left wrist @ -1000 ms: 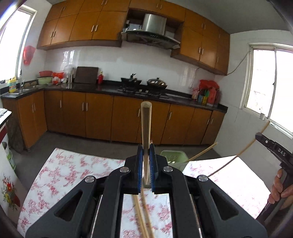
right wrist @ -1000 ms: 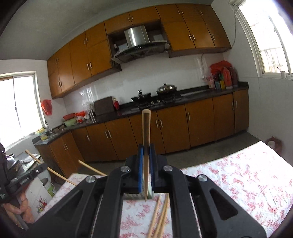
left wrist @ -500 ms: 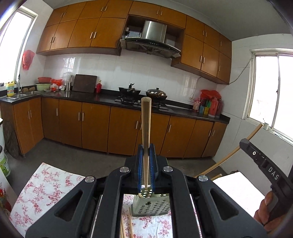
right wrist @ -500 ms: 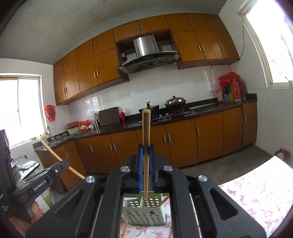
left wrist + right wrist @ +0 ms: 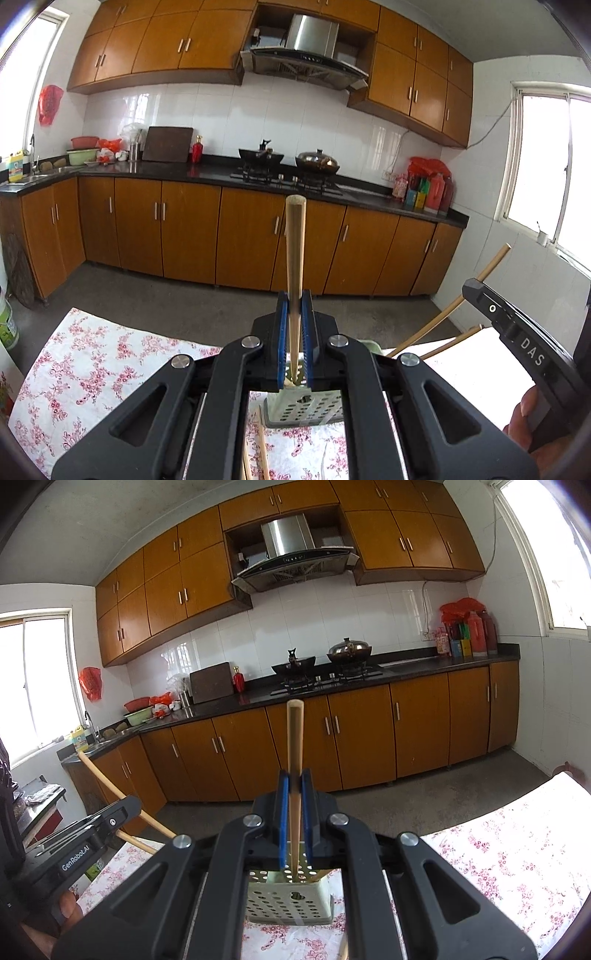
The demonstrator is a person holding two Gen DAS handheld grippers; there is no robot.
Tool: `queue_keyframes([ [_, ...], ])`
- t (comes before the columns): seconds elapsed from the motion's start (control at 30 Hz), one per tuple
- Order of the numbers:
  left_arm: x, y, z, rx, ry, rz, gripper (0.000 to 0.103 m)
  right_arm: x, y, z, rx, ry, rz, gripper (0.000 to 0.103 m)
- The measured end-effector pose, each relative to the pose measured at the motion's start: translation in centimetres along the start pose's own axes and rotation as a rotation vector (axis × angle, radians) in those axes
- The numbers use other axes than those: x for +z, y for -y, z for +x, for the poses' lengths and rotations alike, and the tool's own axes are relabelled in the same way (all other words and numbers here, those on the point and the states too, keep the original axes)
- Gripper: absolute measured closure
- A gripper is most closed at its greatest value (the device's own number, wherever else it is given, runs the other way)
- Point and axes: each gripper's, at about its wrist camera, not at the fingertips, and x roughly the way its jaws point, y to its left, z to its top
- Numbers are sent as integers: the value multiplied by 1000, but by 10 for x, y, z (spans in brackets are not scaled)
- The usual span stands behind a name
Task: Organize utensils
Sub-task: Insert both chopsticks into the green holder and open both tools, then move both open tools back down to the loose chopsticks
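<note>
Chopstick (image 5: 294,266) upright in left hand-held gripper (image 5: 294,332), right hand-held gripper (image 5: 294,812) pinching upright chopstick (image 5: 294,760), above holder (image 5: 291,901)

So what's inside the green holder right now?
The holder shows one leaning chopstick inside. The right gripper covers most of its opening, so a full count isn't possible.

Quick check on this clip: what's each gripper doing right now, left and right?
Left gripper: closed on a chopstick, upright above the utensil basket.
Right gripper: closed on another chopstick, also upright.
</note>
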Motion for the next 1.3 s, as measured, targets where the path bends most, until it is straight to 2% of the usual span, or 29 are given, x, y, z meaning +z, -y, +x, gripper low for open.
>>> queue_keyframes([
  [0.3, 7, -7, -15, 4, 7, -21, 94, -1, 7, -20, -22, 28, 16, 86],
  [0.37, 10, -7, -21, 0, 16, -29, 92, 0, 9, -30, -28, 41, 15, 85],
  [0.43, 12, -5, -24, 5, 25, -26, 85, 0, 12, -42, -35, 55, 18, 83],
  [0.6, 11, -6, -29, 7, 21, -40, 85, -6, 20, -68, -48, 69, 27, 83],
  [0.73, 14, -12, -50, -1, 55, -51, 85, -15, 29, -86, -63, 51, 24, 83],
  [0.87, 9, -24, -71, 14, 64, -55, 85, -43, 42, -96, -88, -26, 42, 83],
  [1.0, -12, -39, -80, 62, 13, -48, 85, -86, 54, -86, -114, -153, 57, 83],
  [1.2, -72, -69, -63, 139, -162, -49, 85, -163, 64, -46, -106, -417, 73, 87],
  [1.3, -106, -84, -50, 157, -256, -75, 85, -193, 60, -34, -88, -507, 73, 88],
])
